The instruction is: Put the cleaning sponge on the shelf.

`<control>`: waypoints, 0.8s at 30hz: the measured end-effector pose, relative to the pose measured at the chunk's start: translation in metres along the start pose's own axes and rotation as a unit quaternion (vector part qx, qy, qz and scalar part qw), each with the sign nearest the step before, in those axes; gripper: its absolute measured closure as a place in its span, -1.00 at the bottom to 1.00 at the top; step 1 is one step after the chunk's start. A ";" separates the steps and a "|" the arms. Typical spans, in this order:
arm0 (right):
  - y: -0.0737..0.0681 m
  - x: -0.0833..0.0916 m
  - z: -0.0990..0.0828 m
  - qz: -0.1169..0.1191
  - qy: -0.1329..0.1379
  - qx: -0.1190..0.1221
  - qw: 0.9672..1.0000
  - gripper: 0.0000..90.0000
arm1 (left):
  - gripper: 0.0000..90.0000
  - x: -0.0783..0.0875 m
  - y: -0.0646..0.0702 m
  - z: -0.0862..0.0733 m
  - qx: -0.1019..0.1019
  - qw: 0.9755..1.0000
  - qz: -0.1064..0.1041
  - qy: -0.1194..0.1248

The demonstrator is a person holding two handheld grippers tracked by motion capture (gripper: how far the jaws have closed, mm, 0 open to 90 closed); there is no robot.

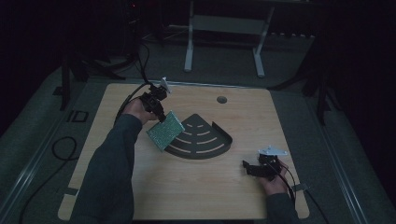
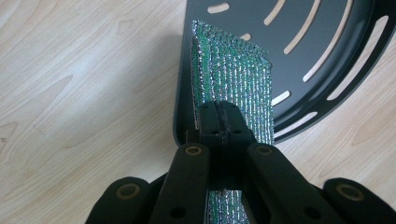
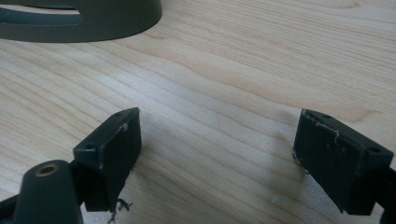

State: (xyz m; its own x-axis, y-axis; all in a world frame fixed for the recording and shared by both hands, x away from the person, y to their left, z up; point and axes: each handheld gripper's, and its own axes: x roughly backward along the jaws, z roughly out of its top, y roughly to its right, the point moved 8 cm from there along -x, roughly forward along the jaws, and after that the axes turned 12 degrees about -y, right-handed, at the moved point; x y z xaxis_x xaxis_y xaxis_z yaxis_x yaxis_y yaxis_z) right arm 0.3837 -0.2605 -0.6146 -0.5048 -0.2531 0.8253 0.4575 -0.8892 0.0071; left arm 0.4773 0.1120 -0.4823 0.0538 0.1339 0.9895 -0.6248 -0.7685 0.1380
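The left tool clenched one green sponge, tilted above one tray's left edge; the right tool stood released.

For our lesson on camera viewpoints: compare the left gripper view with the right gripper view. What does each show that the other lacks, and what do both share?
Left gripper view alone: the left gripper, jaws shut on a glittery green rectangular scouring pad held over the slotted floor of the tray.

Right gripper view alone: the right gripper, jaws wide apart and empty above bare wood.

Both: the light wooden table and the dark metal fan-shaped tray.
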 end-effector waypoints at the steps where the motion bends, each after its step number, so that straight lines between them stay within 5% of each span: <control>1: 0.000 0.000 0.000 0.000 0.000 0.000 1.000 -0.67 | 1.00 -0.001 0.000 0.002 0.000 1.000 -0.001 -0.001; 24: 0.000 0.000 0.000 0.000 0.001 0.002 1.000 -0.67 | 1.00 -0.001 0.012 0.027 -0.015 1.000 0.019 0.002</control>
State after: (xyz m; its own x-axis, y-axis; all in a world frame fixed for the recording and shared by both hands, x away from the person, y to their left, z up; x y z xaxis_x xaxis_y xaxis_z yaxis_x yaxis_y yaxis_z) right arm 0.3840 -0.2606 -0.6146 -0.5055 -0.2541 0.8246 0.4602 -0.8878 0.0085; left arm 0.4909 0.0855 -0.4800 0.0272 0.1081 0.9938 -0.6492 -0.7540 0.0998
